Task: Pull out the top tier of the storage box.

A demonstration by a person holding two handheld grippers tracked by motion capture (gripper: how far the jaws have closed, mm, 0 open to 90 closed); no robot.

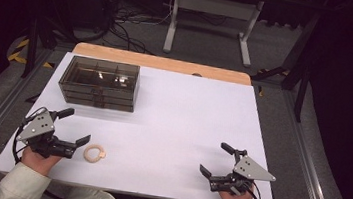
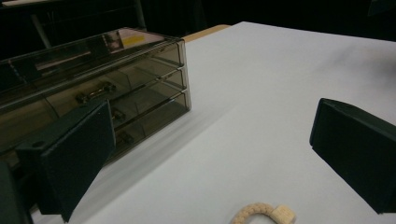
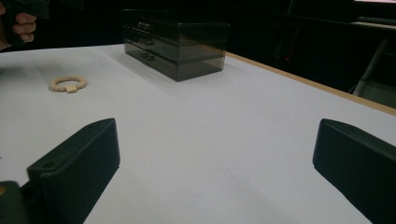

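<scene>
Left gripper (image 1: pixel 73 127), right gripper (image 1: pixel 217 159): jaws wide apart.

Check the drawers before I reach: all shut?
Shut: the drawer box shows all three fronts flush, none pulled out.

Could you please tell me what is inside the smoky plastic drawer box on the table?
Through the tinted drawer box, dividers split the three drawers into compartments, and the metal pulls show at their fronts. Whether anything lies in them cannot be told: the dark plastic and its reflections hide it.
</scene>
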